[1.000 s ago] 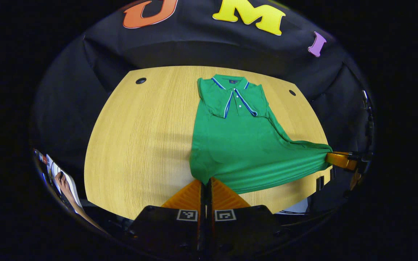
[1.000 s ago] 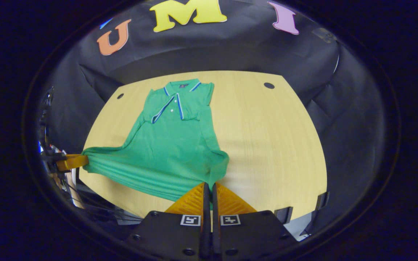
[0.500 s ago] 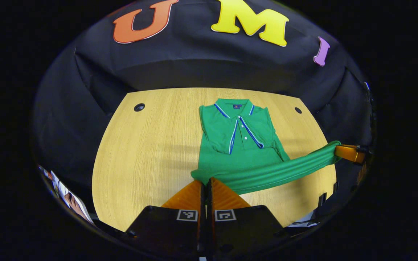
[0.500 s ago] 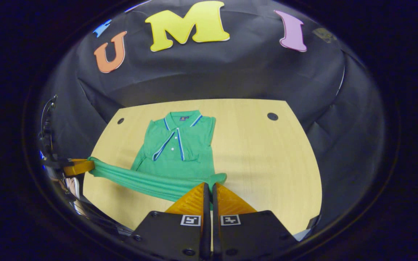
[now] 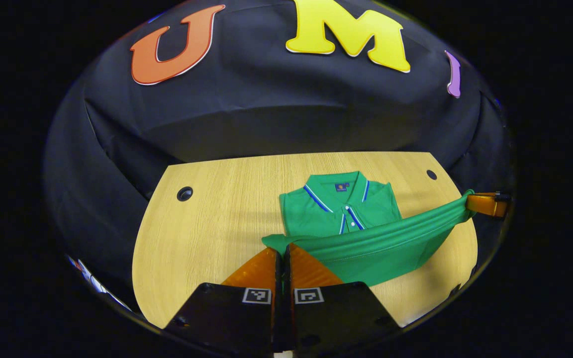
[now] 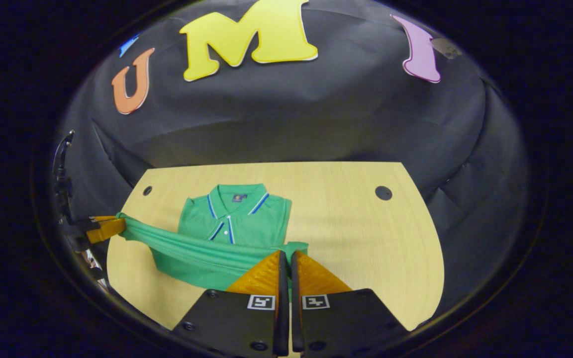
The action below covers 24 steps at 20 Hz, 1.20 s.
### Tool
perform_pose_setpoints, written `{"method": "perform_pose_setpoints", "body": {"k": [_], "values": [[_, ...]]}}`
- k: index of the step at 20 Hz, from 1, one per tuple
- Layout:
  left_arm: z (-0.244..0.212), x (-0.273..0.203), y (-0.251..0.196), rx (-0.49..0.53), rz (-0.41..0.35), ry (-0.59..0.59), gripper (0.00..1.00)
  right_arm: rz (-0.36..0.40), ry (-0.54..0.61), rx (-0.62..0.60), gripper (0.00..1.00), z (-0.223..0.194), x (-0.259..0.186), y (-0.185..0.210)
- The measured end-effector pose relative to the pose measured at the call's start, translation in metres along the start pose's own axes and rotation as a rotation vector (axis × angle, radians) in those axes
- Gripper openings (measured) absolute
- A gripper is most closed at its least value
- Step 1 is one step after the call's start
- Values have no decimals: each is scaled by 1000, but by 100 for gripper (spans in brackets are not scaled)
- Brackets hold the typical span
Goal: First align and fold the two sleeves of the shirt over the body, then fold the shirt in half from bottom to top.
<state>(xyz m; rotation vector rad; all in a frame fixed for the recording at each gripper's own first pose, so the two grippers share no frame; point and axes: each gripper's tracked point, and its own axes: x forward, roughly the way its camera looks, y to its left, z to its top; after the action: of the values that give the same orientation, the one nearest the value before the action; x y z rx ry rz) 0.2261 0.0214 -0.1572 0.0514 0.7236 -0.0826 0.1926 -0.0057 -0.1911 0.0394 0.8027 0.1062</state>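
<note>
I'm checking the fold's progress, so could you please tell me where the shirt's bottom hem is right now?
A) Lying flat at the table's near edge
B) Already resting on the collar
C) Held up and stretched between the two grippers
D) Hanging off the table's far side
C: the hem stretches taut from the left gripper to the right gripper, above the shirt, short of the collar.

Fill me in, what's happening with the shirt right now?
A person is folding a green polo shirt on a wooden table with two handheld grippers. The left gripper and the right gripper each pinch one bottom corner, holding the hem stretched between them above the table, near the collar. The sleeves look already folded in; the bottom-to-top fold is underway.
</note>
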Motion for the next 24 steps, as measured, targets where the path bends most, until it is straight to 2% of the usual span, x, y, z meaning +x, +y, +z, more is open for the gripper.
{"method": "perform_pose_setpoints", "body": {"k": [7, 8, 9, 12, 16, 17, 18, 20, 21, 23, 24], "values": [[25, 90, 7, -16, 15, -31, 3, -15, -15, -12, 5, 24, 105, 2], [28, 103, 7, -15, 15, -38, 3, -17, -7, -13, 2, 23, 120, 1], [30, 116, 7, -11, 16, -36, 3, -20, -1, -10, 5, 24, 134, -1], [30, 146, 7, -37, 9, -21, 3, -24, -1, 6, 5, 28, 171, -4], [33, 173, 9, -64, 2, -18, 3, -21, 3, 23, 5, 33, 201, -5], [32, 178, 10, -62, 6, -14, 3, -16, 16, 25, 2, 31, 209, -4], [31, 184, 11, -50, 9, -10, 3, -16, 22, 23, 5, 29, 216, -6], [23, 196, 11, -35, 10, 16, 3, -15, 28, 29, 2, 27, 228, -5], [18, 200, 12, -36, 11, 29, 3, -14, 37, 30, 5, 24, 233, -3], [12, 204, 13, -47, 6, 47, 6, -23, 50, 15, 5, 18, 239, -3], [11, 206, 16, -48, 9, 47, 10, -30, 47, 15, 8, 19, 240, -3]]}}
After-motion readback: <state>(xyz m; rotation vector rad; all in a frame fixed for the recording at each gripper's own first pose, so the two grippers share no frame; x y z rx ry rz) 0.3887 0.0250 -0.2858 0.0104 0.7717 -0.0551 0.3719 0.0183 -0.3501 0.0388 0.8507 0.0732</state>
